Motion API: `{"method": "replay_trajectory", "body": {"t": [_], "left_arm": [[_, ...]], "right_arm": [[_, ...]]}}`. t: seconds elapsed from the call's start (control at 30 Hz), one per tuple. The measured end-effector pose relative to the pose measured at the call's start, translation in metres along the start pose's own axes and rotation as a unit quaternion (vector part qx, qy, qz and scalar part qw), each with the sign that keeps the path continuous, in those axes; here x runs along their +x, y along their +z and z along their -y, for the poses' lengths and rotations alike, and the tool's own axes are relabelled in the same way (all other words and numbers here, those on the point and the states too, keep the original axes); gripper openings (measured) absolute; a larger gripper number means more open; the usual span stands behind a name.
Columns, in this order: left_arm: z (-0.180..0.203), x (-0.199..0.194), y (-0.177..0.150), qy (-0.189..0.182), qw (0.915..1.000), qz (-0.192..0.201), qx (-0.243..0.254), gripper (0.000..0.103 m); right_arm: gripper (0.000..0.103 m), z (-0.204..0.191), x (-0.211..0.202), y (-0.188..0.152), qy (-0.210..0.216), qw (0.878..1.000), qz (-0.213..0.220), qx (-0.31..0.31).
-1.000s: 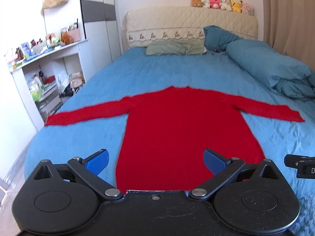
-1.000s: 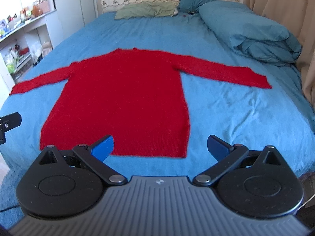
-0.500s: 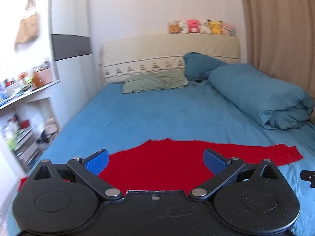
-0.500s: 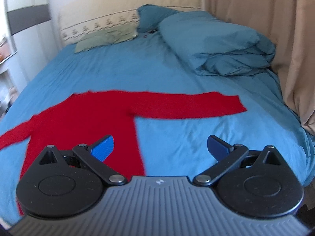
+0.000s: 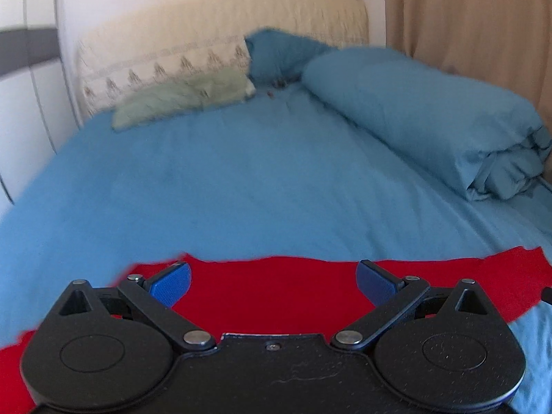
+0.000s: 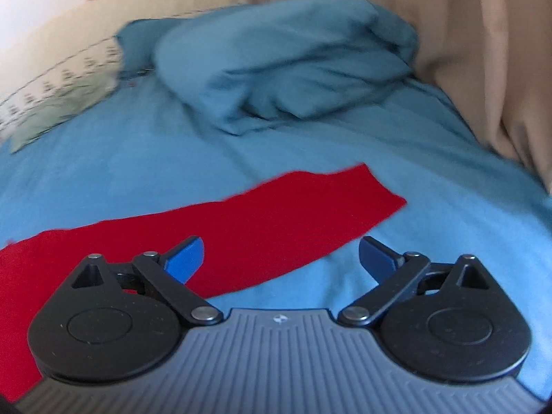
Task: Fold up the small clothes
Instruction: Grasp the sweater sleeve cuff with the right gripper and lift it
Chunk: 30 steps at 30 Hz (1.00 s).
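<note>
Right wrist view: blue-sheeted bed (image 6: pixel 431 179) carries the flat red knit sweater (image 6: pixel 276 220), soft, light, floppy. I'd pinch the sleeve cuff edge. Right claw (image 6: pixel 279 258) and left claw (image 5: pixel 274 281) both spread wide, holding nothing.

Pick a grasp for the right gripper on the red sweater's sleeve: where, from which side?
Likely the cuff end of the sleeve. It lies flat on the blue sheet, so come down over the open cuff edge with the right gripper, already open, and pinch it.
</note>
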<state>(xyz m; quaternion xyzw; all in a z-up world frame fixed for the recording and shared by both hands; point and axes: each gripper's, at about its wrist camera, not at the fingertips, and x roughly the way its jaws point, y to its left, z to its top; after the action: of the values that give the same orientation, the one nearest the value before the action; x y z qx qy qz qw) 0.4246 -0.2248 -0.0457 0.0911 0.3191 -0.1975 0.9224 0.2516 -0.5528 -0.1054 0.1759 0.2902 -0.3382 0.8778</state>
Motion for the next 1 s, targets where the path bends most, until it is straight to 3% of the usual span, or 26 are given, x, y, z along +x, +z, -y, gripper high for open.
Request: {"method": "replay_trajectory", "body": {"t": [0.07,0.2,0.4,0.47,0.53,0.63,0.8,0.9,1.0], "left_arm": [[0.012,0.031,-0.005,-0.011,0.9998,-0.017,0.003,0.103],[0.037,0.072,-0.015,-0.011,0.9982,-0.051,0.029,0.103],[0.056,0.122,-0.035,-0.015,0.9919,-0.122,0.033,0.103],[0.062,0.133,-0.043,-0.012,0.9891,-0.141,0.041,0.103],[0.063,0.140,-0.047,-0.010,0.9877,-0.150,0.044,0.103],[0.057,0.143,-0.050,-0.020,0.9884,-0.148,0.027,0.103],[0.038,0.135,-0.035,-0.023,0.9853,-0.169,-0.004,0.103],[0.005,0.111,-0.020,-0.025,0.9875,-0.151,-0.035,0.103],[-0.039,0.080,-0.003,-0.020,0.9895,-0.130,-0.059,0.103]], "right_arm": [[0.103,0.011,0.023,-0.003,-0.021,1.000,0.008,0.015],[0.090,0.031,0.053,-0.005,-0.051,0.998,0.000,0.039],[0.071,0.051,0.084,-0.004,-0.044,0.995,-0.036,0.079],[0.062,0.056,0.087,-0.002,-0.045,0.994,-0.024,0.095],[0.038,0.061,0.092,0.002,-0.048,0.993,-0.020,0.106],[0.020,0.068,0.099,0.009,-0.055,0.990,-0.024,0.129],[0.020,0.044,0.074,0.036,-0.035,0.994,0.005,0.108],[0.020,0.003,0.049,0.062,0.017,0.997,0.029,0.071],[0.020,-0.065,0.024,0.086,0.091,0.994,0.054,0.021]]}}
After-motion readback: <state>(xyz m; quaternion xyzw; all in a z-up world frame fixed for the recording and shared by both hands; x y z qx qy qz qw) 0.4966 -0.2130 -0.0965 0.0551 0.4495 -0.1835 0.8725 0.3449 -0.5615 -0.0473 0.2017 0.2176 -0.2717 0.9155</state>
